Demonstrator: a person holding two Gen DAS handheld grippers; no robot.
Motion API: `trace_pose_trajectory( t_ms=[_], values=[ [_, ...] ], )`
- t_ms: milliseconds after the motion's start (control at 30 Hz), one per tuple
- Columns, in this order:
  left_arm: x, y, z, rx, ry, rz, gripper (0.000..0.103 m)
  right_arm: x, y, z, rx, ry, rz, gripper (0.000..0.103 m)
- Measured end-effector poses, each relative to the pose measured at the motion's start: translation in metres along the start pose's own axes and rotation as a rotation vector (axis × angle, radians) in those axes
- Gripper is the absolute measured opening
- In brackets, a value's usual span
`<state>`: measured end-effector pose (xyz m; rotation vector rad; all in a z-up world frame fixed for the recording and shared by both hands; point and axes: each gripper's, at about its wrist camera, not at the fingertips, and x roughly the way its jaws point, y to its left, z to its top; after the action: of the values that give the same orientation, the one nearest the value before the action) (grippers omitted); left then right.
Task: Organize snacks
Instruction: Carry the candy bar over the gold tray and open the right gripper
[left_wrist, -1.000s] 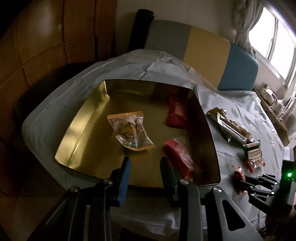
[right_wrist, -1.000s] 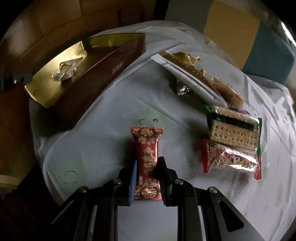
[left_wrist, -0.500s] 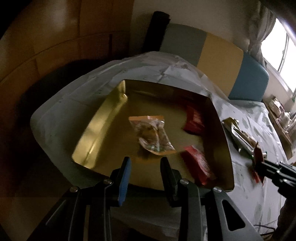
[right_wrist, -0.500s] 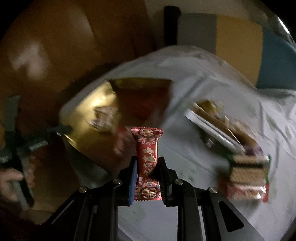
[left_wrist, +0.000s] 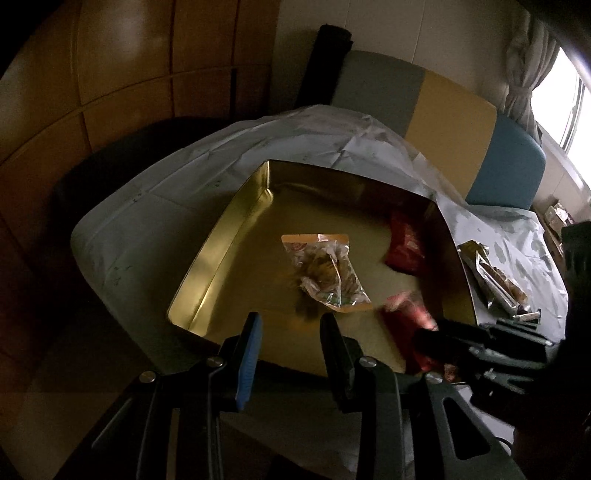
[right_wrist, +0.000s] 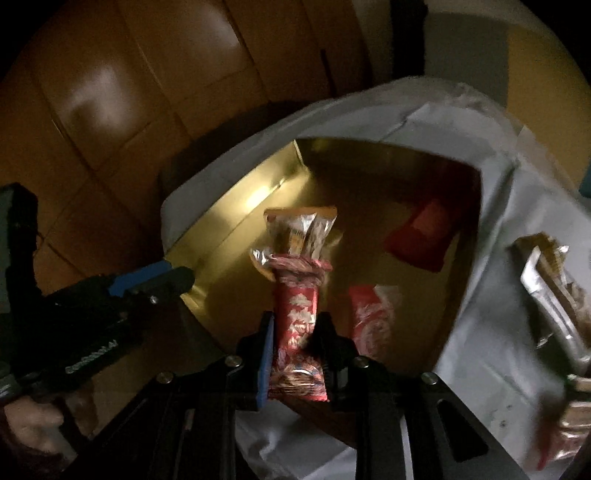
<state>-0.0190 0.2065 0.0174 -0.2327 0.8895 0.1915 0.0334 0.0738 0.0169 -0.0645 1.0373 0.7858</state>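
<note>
A gold tin tray (left_wrist: 221, 251) lies on the white-clothed table; it also shows in the right wrist view (right_wrist: 229, 225). In it lie a clear orange-edged snack bag (left_wrist: 325, 273), a red packet at the far right (left_wrist: 404, 243) and another red packet near the front (left_wrist: 406, 314). My right gripper (right_wrist: 295, 325) is shut on a red patterned snack bar (right_wrist: 297, 317), held over the tray's near edge. It enters the left wrist view from the right (left_wrist: 428, 336). My left gripper (left_wrist: 291, 325) is open and empty at the tray's near edge.
Loose snacks lie on the cloth right of the tray: a silver-and-gold packet (left_wrist: 487, 277) and more wrapped packets (right_wrist: 550, 295). A grey, yellow and blue chair back (left_wrist: 454, 122) stands behind the table. Wooden panelling fills the left.
My right gripper lifted the red bar off the cloth and carried it left, over the tray's edge. My left gripper shifted a little left and stayed open.
</note>
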Motion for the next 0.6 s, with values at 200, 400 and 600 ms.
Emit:
trace_pose_trajectory(
  t_ms=[200,400,600],
  values=[
    [0.0,-0.003,-0.002,0.006,0.005,-0.002,0.033,0.0,-0.002,-0.004,-0.007,-0.007,0.015,0.027],
    [-0.004,-0.01,-0.003,0.03,-0.004,0.0,0.033,-0.013,-0.008,-0.007,0.011,-0.05,-0.019,0.029],
    [-0.008,-0.018,-0.005,0.05,-0.005,-0.002,0.033,-0.035,-0.013,-0.016,0.012,-0.106,-0.098,0.047]
  ],
)
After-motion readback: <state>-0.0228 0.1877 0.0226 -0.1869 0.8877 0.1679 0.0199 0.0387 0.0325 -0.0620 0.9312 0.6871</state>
